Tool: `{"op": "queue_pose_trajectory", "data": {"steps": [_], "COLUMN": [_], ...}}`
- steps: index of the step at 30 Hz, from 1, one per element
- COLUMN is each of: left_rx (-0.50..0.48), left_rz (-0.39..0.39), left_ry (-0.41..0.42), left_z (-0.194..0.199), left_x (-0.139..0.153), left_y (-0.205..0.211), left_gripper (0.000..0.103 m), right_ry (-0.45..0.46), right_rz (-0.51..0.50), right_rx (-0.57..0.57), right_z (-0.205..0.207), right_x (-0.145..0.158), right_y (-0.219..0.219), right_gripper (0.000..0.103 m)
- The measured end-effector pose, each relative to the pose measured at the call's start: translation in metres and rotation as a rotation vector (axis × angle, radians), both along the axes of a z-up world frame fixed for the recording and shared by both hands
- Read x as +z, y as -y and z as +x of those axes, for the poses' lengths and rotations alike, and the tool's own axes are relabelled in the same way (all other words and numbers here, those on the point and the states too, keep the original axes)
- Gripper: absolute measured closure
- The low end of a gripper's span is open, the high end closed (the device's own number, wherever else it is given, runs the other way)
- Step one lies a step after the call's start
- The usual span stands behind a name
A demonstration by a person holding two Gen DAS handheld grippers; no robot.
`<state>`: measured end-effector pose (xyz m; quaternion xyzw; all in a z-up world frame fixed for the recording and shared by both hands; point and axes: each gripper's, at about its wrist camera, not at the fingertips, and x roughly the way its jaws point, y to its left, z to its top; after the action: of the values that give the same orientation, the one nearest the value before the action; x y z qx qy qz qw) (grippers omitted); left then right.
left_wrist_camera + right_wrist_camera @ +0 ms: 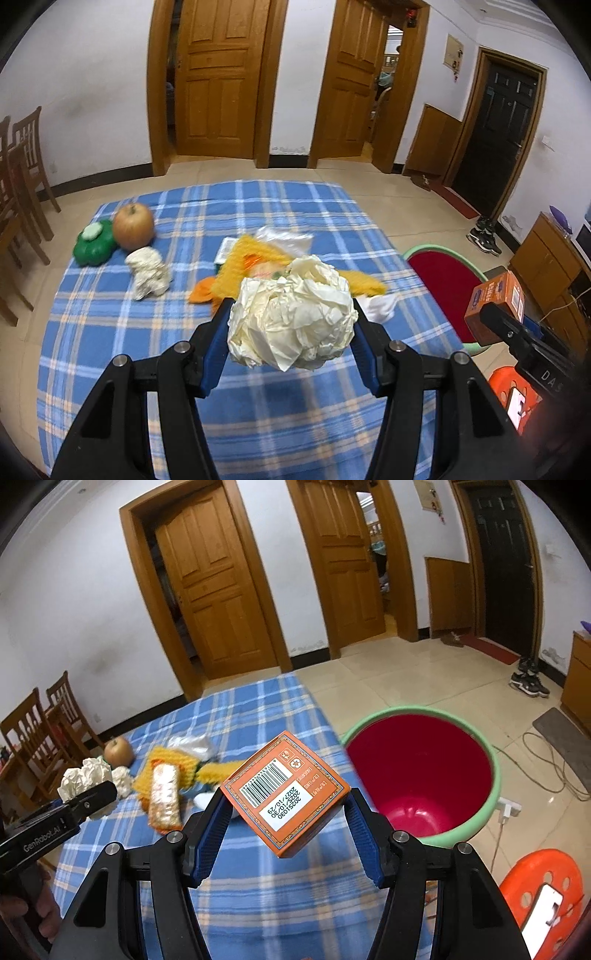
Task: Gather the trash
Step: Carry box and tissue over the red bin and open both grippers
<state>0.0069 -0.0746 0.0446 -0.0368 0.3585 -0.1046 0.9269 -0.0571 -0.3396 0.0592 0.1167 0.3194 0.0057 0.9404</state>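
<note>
1. Left gripper (291,328) jaws are clamping a paper wad (291,314) across its middle; it's looking feather-light and squishy, so it's crushing rather than slipping.
2. Right gripper (284,812) jaws are pinching a small orange box (286,794) by opposite sides, tilted; stiff cardboard, probably light.
3. Red bin (421,775) is sitting just right of those jaws, beside the desk (240,904).

The red bin (421,775) gapes unobstructed beside the table (258,904) — clutter crowds the cloth's far half only.
</note>
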Motion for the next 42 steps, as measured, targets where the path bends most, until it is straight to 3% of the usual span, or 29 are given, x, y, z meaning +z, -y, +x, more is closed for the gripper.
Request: {"op": "queue_pose_trajectory", "data": {"steps": [15,25,28,42], "left_rx": [-0.156,-0.250,-0.265,-0.356], "left_rz": [0.025,0.043,0.044,0.071], "left_ry": [-0.029,-0.050,-0.053,-0.098], "left_z": [0.044,0.077,0.083,0.091], "left_x": [-0.008,-0.020,-0.023,-0.052], "left_y": [0.093,0.153,0.164,0.213], "left_gripper": [0.044,0.044,0.044,0.044], "right_ry": [-0.071,-0.120,-0.140,-0.075], "right_rz": [0.079,0.102,0.121,0.198], "right_rx": [-0.207,-0.303,-0.317,-0.408], "right_z": [0.031,0.051,0.054,0.031], "right_x": [-0.034,-0.059,-0.063,-0.050], "right_y": [0.093,0.131,0.138,0.168], "right_gripper": [0.039,0.038,0.032,0.032]}}
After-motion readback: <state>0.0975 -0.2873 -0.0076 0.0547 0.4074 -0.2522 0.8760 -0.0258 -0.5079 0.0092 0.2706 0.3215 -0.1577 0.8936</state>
